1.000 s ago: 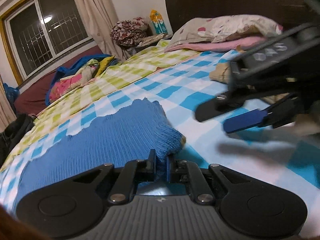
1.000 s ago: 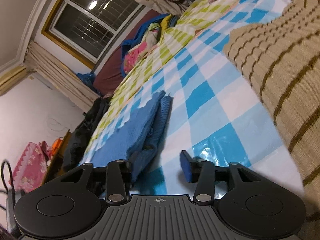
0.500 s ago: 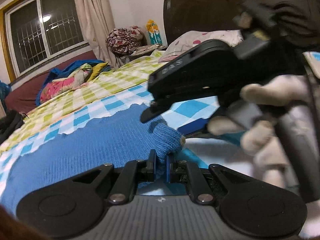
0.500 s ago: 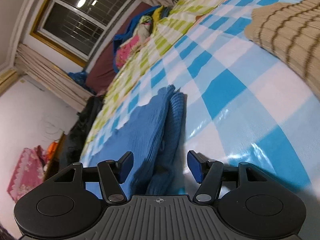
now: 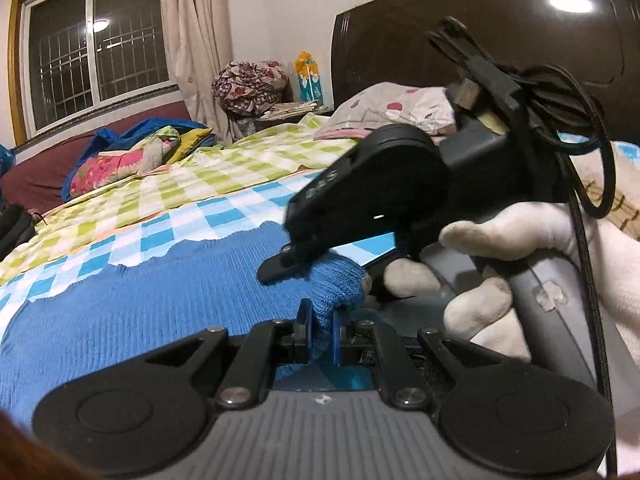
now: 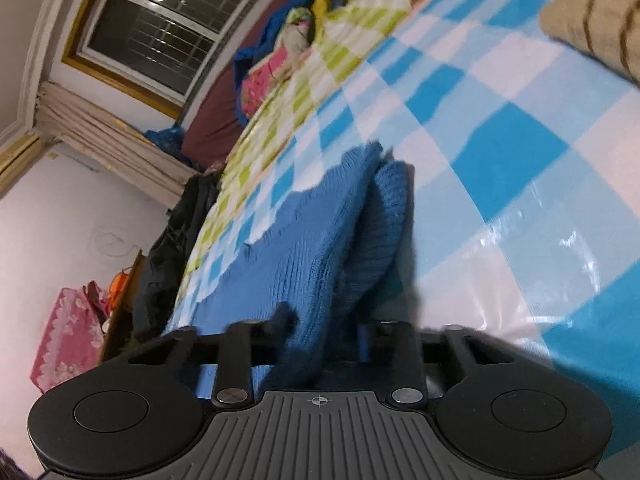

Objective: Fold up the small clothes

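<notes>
A blue knitted garment [image 5: 168, 292] lies spread on the checked bed sheet [image 5: 168, 220]. My left gripper [image 5: 320, 334] is shut on a bunched corner of it, near the front edge. My right gripper [image 5: 316, 268], held by a white-gloved hand [image 5: 532, 248], comes in from the right and straddles the same bunched fold just beyond the left one. In the right wrist view the blue garment [image 6: 304, 248] runs between the right gripper's [image 6: 324, 334] fingers, which stand apart around the fold; the view is blurred.
A beige striped garment [image 6: 596, 20] lies on the sheet to the right. Pillows [image 5: 400, 108] and a dark headboard [image 5: 480, 40] are at the far end. A pile of colourful bedding [image 5: 132, 152] sits by the window side.
The right gripper has swung in from the right and moved down over the blue fold held by the left gripper, its fingers now around the fabric. The left gripper stays shut on the corner.
</notes>
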`<state>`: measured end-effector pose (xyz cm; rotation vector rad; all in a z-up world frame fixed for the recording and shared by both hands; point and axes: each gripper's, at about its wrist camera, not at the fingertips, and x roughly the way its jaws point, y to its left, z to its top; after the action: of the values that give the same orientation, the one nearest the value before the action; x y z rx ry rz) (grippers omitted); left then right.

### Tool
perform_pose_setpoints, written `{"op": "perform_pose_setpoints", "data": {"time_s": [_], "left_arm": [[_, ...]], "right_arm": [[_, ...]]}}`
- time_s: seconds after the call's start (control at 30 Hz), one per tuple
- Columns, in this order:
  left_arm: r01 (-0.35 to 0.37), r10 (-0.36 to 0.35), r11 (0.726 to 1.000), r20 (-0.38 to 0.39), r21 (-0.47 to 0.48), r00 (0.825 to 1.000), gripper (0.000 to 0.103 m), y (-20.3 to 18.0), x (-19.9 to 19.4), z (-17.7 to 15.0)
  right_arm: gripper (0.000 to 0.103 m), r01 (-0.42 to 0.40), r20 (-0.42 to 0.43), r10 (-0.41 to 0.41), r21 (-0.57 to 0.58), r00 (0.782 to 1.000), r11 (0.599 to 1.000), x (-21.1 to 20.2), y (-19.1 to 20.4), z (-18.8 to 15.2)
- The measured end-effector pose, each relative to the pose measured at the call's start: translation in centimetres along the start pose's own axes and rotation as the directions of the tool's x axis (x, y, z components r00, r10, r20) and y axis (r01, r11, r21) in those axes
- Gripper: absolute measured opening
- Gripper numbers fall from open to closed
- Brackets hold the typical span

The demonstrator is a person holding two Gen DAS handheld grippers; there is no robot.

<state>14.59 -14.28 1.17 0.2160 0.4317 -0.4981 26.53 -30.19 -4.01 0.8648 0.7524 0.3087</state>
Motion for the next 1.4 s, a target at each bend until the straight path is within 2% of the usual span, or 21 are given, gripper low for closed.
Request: {"op": "perform_pose_setpoints", "data": {"time_s": [0.17, 0.37, 0.6, 0.8, 1.1, 1.3, 1.4], "left_arm": [[0.030, -0.027, 0.998, 0.046, -0.052, 0.999, 0.016, 0.7, -1.1, 0.7], [0.055, -0.037, 0.986, 0.117, -0.154, 0.992, 0.016, 3.1, -3.4, 1.9], [0.056, -0.019, 0.971, 0.160, -0.231, 0.987, 0.016, 6.2, -5.6, 1.5], [0.020, 0.032, 0.959, 0.178, -0.283, 0.984, 0.016, 9.3, -7.2, 0.9], [-0.036, 0.099, 0.937, 0.166, -0.348, 0.981, 0.016, 13.6, -8.2, -1.1], [-0.055, 0.136, 0.899, 0.157, -0.434, 0.978, 0.016, 17.2, -9.1, -3.2], [-0.076, 0.159, 0.873, 0.134, -0.481, 0.978, 0.016, 19.3, -9.1, -4.6]], "right_arm": [[0.021, -0.071, 0.031, 0.069, 0.077, 0.997, 0.994, -1.6, 0.1, 0.3], [0.020, -0.090, 0.079, 0.087, 0.032, 0.993, 0.995, -2.8, 3.9, 0.8], [0.020, -0.027, 0.103, 0.036, -0.085, 0.994, 0.996, -2.4, 8.7, 0.4], [0.020, 0.020, 0.091, -0.001, -0.215, 0.996, 0.976, -0.5, 13.4, -0.8], [0.020, 0.058, 0.051, -0.043, -0.340, 0.998, 0.939, 3.2, 17.4, -3.1], [0.020, 0.090, 0.034, -0.083, -0.434, 0.996, 0.896, 6.1, 20.1, -4.7], [0.020, 0.112, 0.026, -0.114, -0.496, 0.993, 0.861, 8.0, 21.8, -6.0]]}}
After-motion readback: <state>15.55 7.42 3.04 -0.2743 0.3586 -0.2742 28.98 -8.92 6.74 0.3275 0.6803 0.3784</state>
